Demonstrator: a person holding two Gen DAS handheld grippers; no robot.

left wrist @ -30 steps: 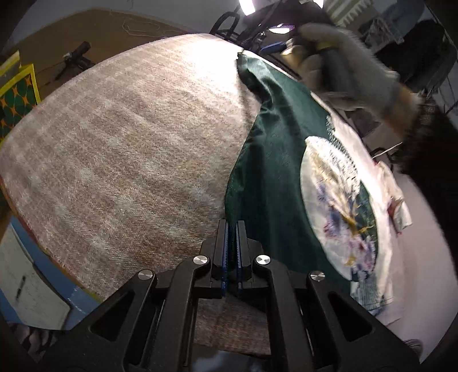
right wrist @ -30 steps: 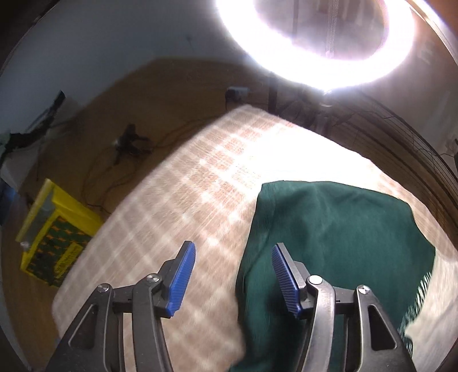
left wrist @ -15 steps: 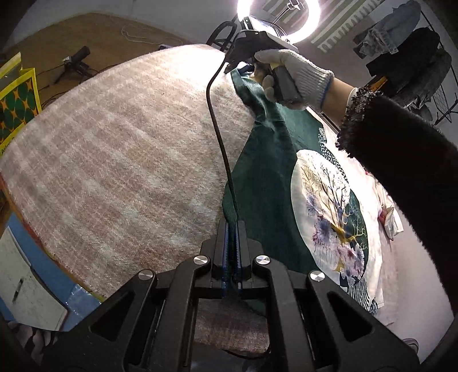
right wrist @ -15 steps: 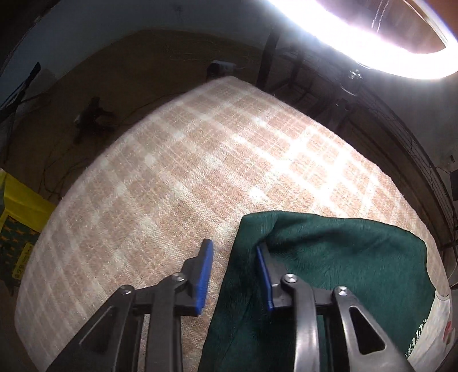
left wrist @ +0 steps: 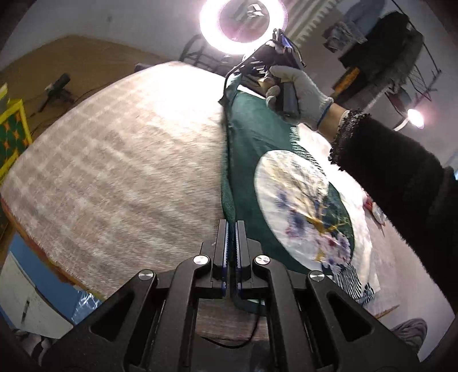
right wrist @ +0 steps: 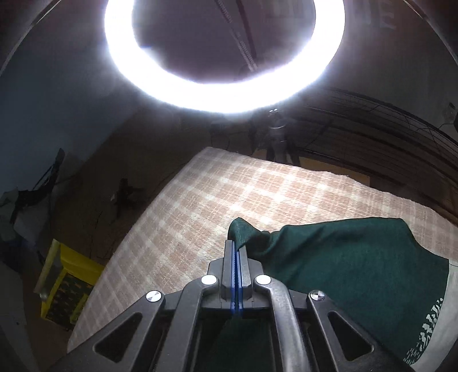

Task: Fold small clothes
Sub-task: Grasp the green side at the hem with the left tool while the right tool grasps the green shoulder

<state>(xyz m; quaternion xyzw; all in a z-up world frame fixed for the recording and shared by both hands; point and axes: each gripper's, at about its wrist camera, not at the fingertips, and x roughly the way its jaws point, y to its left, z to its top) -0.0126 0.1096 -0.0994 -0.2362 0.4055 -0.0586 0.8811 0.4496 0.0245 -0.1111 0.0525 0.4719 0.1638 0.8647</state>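
A dark green garment (left wrist: 249, 160) with a round white printed panel (left wrist: 303, 211) lies on the right half of a plaid-covered table (left wrist: 120, 160). My left gripper (left wrist: 231, 226) is shut on the garment's near left edge. My right gripper (right wrist: 236, 246) is shut on the garment's far left corner (right wrist: 243, 229) and holds it lifted off the plaid cloth (right wrist: 229, 194). In the left wrist view the gloved hand (left wrist: 297, 91) holds the right gripper at that far corner. The green fabric (right wrist: 343, 257) stretches taut between the two grips.
A bright ring light (left wrist: 243, 25) stands behind the table, also glaring in the right wrist view (right wrist: 223, 80). A yellow crate (right wrist: 65, 280) sits on the floor at left. Hanging clothes (left wrist: 386, 37) are at the back right. A black cable (left wrist: 240, 337) hangs under my left gripper.
My right gripper closed on the garment's far corner and lifted it. My left gripper stayed shut on the near edge and the whole left edge has risen.
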